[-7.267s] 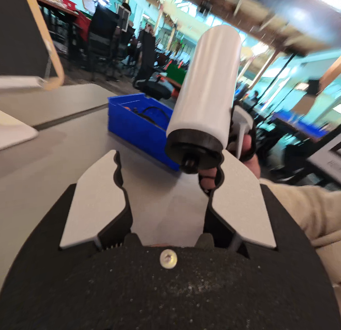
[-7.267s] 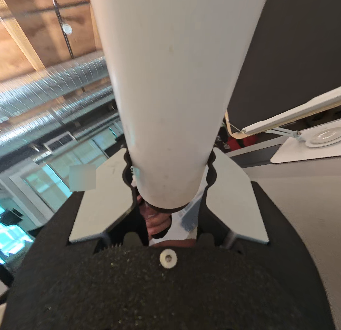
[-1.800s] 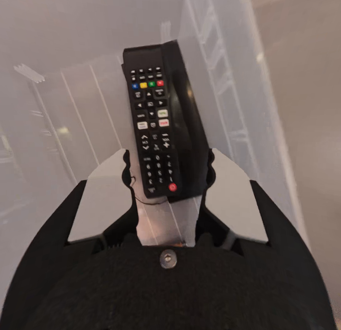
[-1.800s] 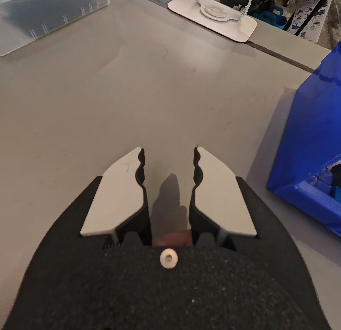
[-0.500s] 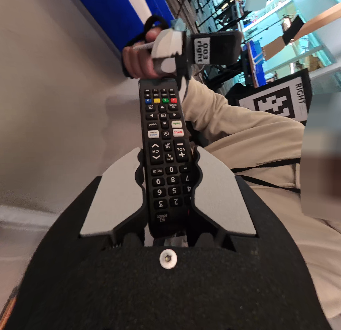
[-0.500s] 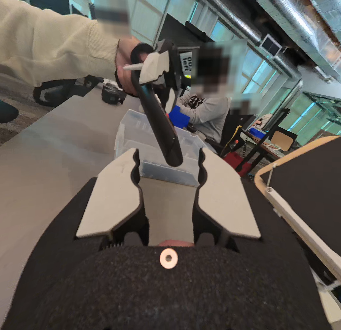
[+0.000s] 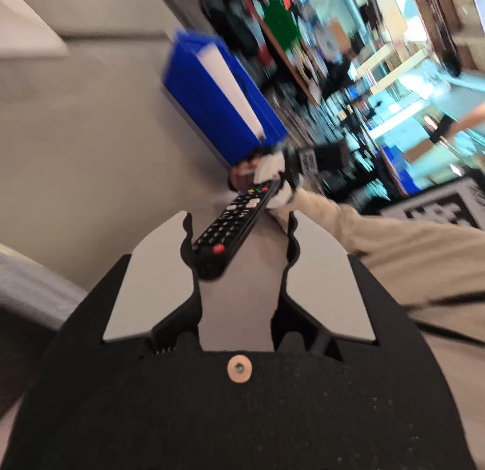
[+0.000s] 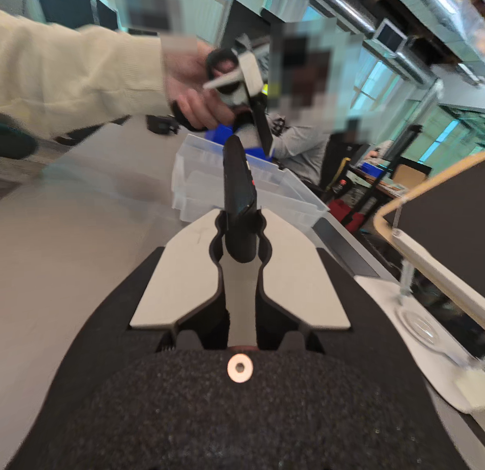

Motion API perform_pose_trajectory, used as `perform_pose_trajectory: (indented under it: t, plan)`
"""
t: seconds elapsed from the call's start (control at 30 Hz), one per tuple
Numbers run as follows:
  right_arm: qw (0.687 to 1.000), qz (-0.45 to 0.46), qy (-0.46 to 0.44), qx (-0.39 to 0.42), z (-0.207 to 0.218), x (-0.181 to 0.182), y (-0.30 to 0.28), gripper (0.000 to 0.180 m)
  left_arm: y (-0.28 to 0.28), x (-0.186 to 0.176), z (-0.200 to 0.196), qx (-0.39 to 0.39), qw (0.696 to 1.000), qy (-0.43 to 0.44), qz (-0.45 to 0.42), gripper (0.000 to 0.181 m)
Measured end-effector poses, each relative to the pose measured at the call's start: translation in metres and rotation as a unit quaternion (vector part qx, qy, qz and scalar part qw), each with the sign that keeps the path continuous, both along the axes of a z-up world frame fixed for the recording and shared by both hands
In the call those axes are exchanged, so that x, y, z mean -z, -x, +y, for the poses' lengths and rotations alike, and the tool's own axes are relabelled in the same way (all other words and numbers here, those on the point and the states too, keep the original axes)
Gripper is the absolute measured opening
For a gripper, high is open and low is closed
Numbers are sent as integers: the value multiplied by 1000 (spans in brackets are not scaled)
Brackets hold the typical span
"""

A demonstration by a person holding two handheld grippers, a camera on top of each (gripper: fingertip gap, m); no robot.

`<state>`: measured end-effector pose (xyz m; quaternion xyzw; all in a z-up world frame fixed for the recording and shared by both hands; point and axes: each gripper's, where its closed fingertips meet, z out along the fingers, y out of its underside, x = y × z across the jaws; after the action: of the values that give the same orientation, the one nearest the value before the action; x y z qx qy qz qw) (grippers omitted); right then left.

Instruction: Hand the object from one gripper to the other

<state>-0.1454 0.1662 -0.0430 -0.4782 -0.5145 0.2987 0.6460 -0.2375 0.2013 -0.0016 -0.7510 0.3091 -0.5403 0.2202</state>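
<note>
A black remote control [image 7: 231, 226] with coloured buttons hangs over the grey table [image 7: 78, 142]. My right gripper [image 8: 240, 218] is shut on one end of the remote [image 8: 237, 184]. In the left wrist view the right gripper [image 7: 273, 186] shows farther off, holding the remote's far end. My left gripper [image 7: 239, 215] is open, jaws wide apart. The remote's near end sits close to the left finger [image 7: 157, 273]; I cannot tell if they touch. In the right wrist view the left gripper [image 8: 246, 76] is held in a hand beyond the remote's tip.
A blue bin [image 7: 199, 100] holding a white cylinder [image 7: 228, 89] stands on the table behind the right gripper. A clear plastic bin [image 8: 275, 194] sits behind the remote. A white stand base [image 8: 420, 339] and black panel are at right. A seated person [image 8: 296, 147] is in the background. About 12 centimetres separates my left fingertips from my right.
The right gripper has shut on the remote's end. The left gripper has opened, let the remote go and drawn back from it.
</note>
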Motion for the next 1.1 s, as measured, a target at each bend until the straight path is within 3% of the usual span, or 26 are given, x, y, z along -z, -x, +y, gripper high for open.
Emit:
perform_pose_trajectory:
  t: [0.1, 0.17, 0.3, 0.37, 0.43, 0.53, 0.73, 0.8, 0.83, 0.97, 1.1]
  plan:
    - [995, 3, -41, 94, 16, 0, -18, 22, 23, -7, 18, -149, 984, -82, -55, 82]
    - [987, 0, -81, 136, 17, -1, -25, 23, 25, 6, 12, -204, 970, -88, -95, 81]
    - [974, 37, -125, 188, 6, -8, -26, 22, 1, 37, -14, -218, 960, -70, -161, 89]
    - [969, 77, -122, 200, 1, -17, -25, 23, 0, 24, -12, -259, 939, -63, -219, 103]
    - [966, 112, -120, 198, -6, -27, -19, 23, 1, 5, -16, -274, 922, -80, -260, 94]
    - [964, 164, -108, 181, -20, -43, -8, 23, 2, -11, -18, -309, 908, -138, -248, 92]
    - [965, 145, -157, 153, -48, -43, 25, 23, -3, -26, -24, -295, 897, -85, -319, 100]
    - [967, 118, -173, 149, -52, -33, 34, 23, -6, -22, -26, -279, 902, -73, -323, 83]
    - [967, 106, -180, 150, -53, -28, 37, 23, -8, -21, -31, -258, 907, -68, -326, 58]
    - [971, 97, -155, 151, -51, -19, 40, 23, -8, -6, -28, -232, 916, 1, -326, 55]
    - [988, 76, -96, 95, -59, -6, 49, 28, -9, -2, -28, -210, 929, -8, -304, 55]
